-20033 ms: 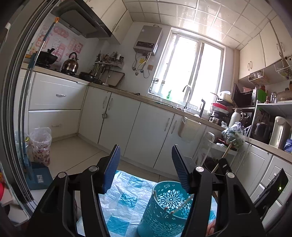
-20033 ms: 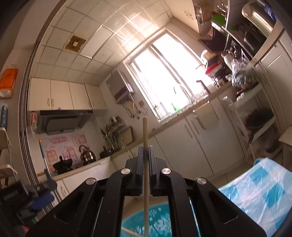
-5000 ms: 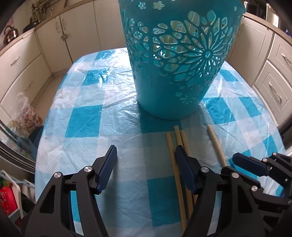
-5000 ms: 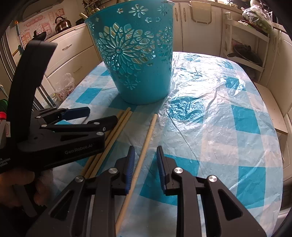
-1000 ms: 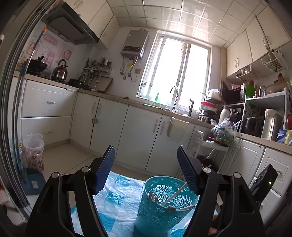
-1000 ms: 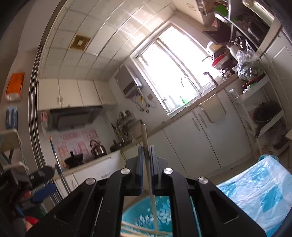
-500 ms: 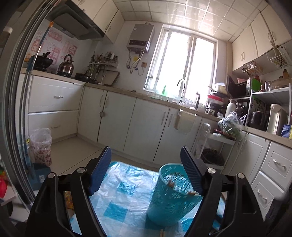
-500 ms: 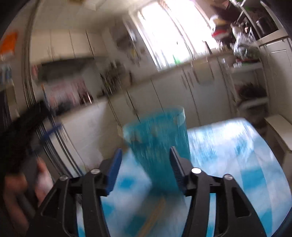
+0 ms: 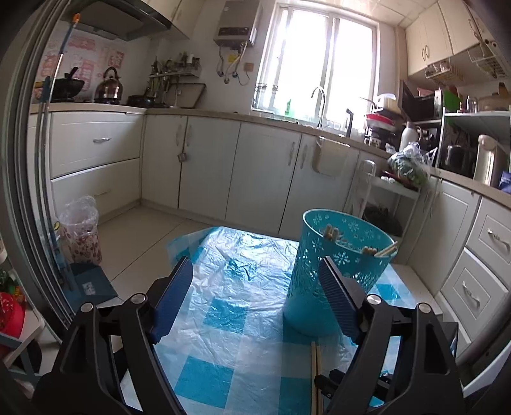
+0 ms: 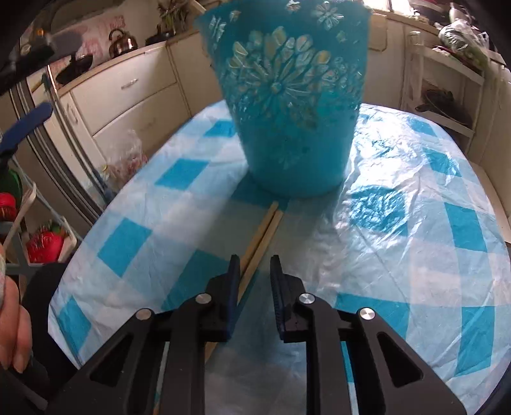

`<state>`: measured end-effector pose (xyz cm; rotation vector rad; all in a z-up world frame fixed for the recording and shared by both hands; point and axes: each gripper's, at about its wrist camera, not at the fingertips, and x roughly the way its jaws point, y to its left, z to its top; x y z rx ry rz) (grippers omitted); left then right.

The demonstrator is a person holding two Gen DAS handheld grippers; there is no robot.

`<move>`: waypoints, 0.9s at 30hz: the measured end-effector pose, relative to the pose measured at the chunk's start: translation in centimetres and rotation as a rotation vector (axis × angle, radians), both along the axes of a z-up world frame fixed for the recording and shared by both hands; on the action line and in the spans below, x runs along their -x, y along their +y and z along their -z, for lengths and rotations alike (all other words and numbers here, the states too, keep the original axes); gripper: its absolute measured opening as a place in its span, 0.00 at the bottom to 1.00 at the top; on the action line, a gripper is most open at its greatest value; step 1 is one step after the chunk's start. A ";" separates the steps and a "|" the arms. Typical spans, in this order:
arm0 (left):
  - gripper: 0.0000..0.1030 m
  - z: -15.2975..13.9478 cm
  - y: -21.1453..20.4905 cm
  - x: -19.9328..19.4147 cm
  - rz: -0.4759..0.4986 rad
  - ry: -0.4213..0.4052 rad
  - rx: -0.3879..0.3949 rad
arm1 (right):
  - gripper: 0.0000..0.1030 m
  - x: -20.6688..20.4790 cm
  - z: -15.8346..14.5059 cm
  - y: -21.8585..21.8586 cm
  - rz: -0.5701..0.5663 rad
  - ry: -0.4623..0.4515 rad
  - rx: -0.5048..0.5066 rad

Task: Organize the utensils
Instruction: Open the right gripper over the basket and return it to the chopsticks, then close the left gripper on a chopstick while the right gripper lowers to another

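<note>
Kitchen interior, daylit, L-shaped counter run.

Window (image 9: pixel 314 60) at 12 o'clock admits strong daylight; water heater (image 9: pixel 235 24) at 11 o'clock beside it. White base cabinets (image 9: pixel 265 178) span 9 to 3 o'clock under a pale countertop (image 9: pixel 198 112). Range hood (image 9: pixel 118 20) at 10 o'clock, above a kettle (image 9: pixel 109 85). Upper cabinets (image 9: pixel 447 30) at 1 o'clock. Light tiled floor (image 9: pixel 140 230) at 8 o'clock.

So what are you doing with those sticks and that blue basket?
A person is tidying chopsticks into the turquoise cut-out basket on the blue checked tablecloth. Several chopstick ends already poke above its rim. Two chopsticks lie side by side on the cloth before the basket. The right gripper is over them, its jaws closing but gripping nothing. The left gripper is open and empty.
</note>
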<state>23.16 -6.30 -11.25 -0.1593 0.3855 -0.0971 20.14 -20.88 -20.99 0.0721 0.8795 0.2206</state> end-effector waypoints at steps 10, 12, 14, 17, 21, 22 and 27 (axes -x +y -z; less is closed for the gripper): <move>0.76 0.5 -0.9 -0.3 0.018 0.026 -0.026 | 0.16 0.2 0.0 0.0 -0.025 0.012 0.050; 0.76 0.7 -1.0 -0.4 0.023 0.035 -0.033 | 0.13 0.2 0.0 -0.1 -0.031 0.018 0.051; 0.77 0.8 -1.2 -0.6 0.028 0.048 -0.040 | 0.12 0.4 0.0 -0.3 -0.038 0.025 0.052; 0.80 1.6 -2.0 -1.5 0.042 0.098 -0.073 | 0.11 0.7 -0.2 -0.5 -0.052 0.036 0.057; 0.80 5.1 -4.2 -4.8 0.126 0.300 -0.172 | 0.10 1.5 -0.3 -1.0 -0.063 0.051 0.077; 0.80 5.8 -4.6 -5.3 0.143 0.334 -0.181 | 0.09 1.8 -0.3 -1.3 -0.061 0.055 0.085; 0.80 8.1 -7.0 -6.3 0.211 0.403 -0.248 | 0.09 2.7 -0.4 -3.1 -0.036 0.067 0.084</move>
